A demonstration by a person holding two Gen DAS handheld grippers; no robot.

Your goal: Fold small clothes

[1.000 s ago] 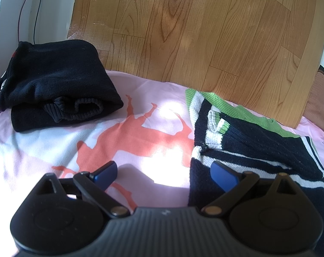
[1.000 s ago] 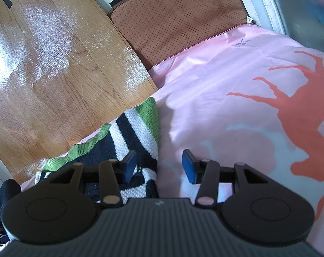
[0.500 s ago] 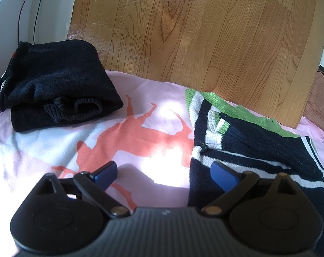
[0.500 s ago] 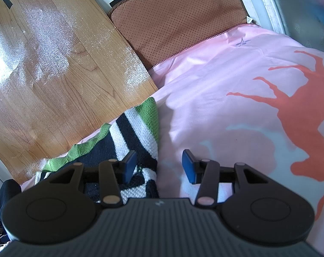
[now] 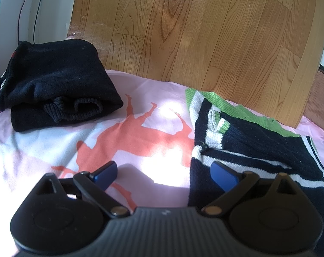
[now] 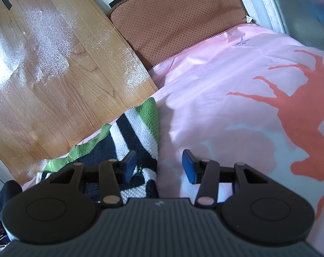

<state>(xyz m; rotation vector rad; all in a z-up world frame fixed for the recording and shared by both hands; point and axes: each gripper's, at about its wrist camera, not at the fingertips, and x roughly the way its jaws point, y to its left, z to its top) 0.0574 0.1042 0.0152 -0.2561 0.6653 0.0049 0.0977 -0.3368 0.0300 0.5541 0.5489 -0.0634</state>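
Observation:
A small knitted sweater (image 5: 254, 143), navy with white stripes and green trim, lies partly folded on the pink sheet (image 5: 55, 147). My left gripper (image 5: 164, 174) is open and low over the sheet, astride the sweater's left edge, with its right finger over the knit. In the right wrist view the sweater (image 6: 130, 132) lies at lower left. My right gripper (image 6: 158, 166) is open and astride the sweater's right edge, with its left finger over the knit and its right finger over the sheet. Neither gripper holds anything.
A folded black garment (image 5: 52, 85) sits on the sheet at far left. A wood-grain board (image 5: 194, 32) stands behind the bed. A brown cushion (image 6: 179, 19) leans at the head, beside a window frame (image 6: 269, 2).

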